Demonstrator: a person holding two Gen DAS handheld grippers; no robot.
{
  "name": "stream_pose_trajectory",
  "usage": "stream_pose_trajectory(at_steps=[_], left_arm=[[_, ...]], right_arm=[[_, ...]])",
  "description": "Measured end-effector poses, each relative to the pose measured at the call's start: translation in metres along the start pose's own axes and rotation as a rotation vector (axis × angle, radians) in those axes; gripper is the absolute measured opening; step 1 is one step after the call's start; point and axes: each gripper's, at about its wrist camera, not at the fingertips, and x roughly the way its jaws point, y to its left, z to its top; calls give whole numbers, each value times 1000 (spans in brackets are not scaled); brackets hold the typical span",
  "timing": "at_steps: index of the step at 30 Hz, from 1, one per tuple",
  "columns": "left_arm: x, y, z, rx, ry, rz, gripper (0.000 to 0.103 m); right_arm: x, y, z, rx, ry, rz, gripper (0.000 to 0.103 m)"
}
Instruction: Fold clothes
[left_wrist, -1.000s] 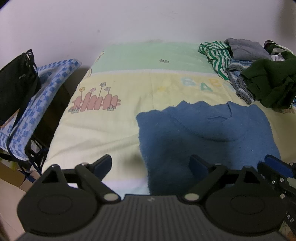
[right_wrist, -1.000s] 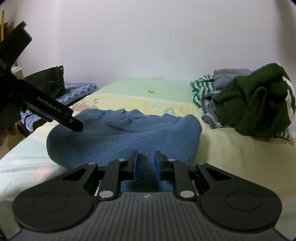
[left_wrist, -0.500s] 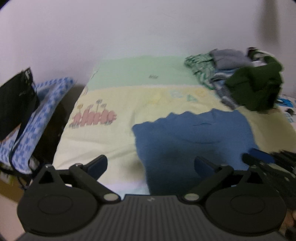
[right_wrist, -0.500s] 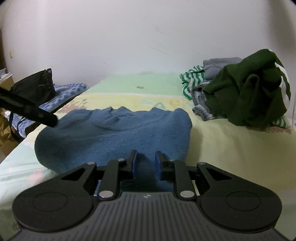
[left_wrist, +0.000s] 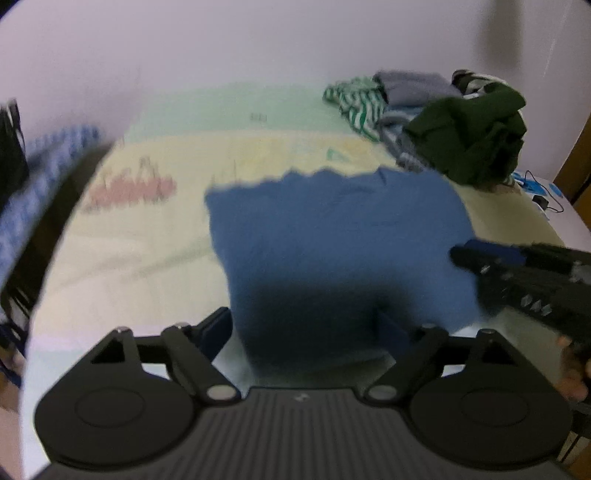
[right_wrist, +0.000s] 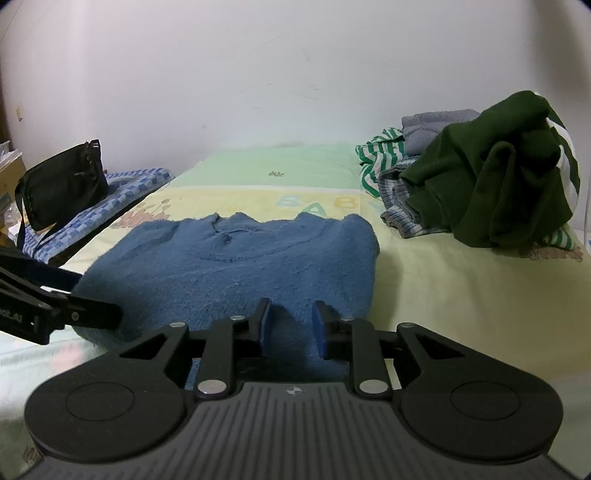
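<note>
Blue sweater (right_wrist: 236, 266) lying flat and partly folded on the pastel printed bedsheet (right_wrist: 443, 280), collar toward the far wall, near hem toward both tools. Left gripper (left_wrist: 306, 328): jaws spread wide and just narrowed a little, straddling the sweater's near left portion, the left finger over bare sheet beside the cloth edge and the right finger over the knit; the view is blurred, and whether the tips touch the fabric cannot be told. Right gripper (right_wrist: 291, 325): jaws part-way apart and just widened slightly, the sweater's near hem lying in the gap between the blue pads (right_wrist: 319, 328); the pads do not visibly press the cloth. Both tools are pitched downward toward the bed, the left more steeply; in the right wrist view the left tool enters from the left edge with its tip at the sweater's near left corner, and in the left wrist view the right tool enters from the right, with part of a hand (left_wrist: 570, 369) behind it. Beyond the jaws to the right: a pile of unfolded clothes topped by a dark green garment (right_wrist: 495, 177), with a green-striped garment (right_wrist: 380, 158) and a grey garment (right_wrist: 432, 125) behind. Beyond to the left, off the bed: a black bag (right_wrist: 62, 184) on blue checked cloth (right_wrist: 122, 192).
</note>
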Motion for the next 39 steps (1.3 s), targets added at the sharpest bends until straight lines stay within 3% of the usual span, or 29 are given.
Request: stream_pose_trajectory(at_steps=[6,13,16,19,25,29,35,39], left_arm=[[6,5,2,2,-2,-21,90],[18,16,17,-8,-14,-53,96],[25,20,25,-17,-18,-63,100],[34,18,33,-8,-22,-63,103],[21,16,31,25,-29,-79,99],[14,20,23,-6,-30,-96,99],[8,21,17,-22,-50,-95,97],[-1,23,13,-8,-73,-80,97]], right_arm=[[-14,-6,15,31,-49,-5,23],[30,-14,17,10,59,-3,21],[44,-29,20,96,68,17,22],[49,-25,23,49,62,3,22],[24,-34,30,125,24,15,23],[7,-19,60,47,-26,148,34],[59,35,115,-158,100,352,44],[110,71,126,-197,202,393,50]])
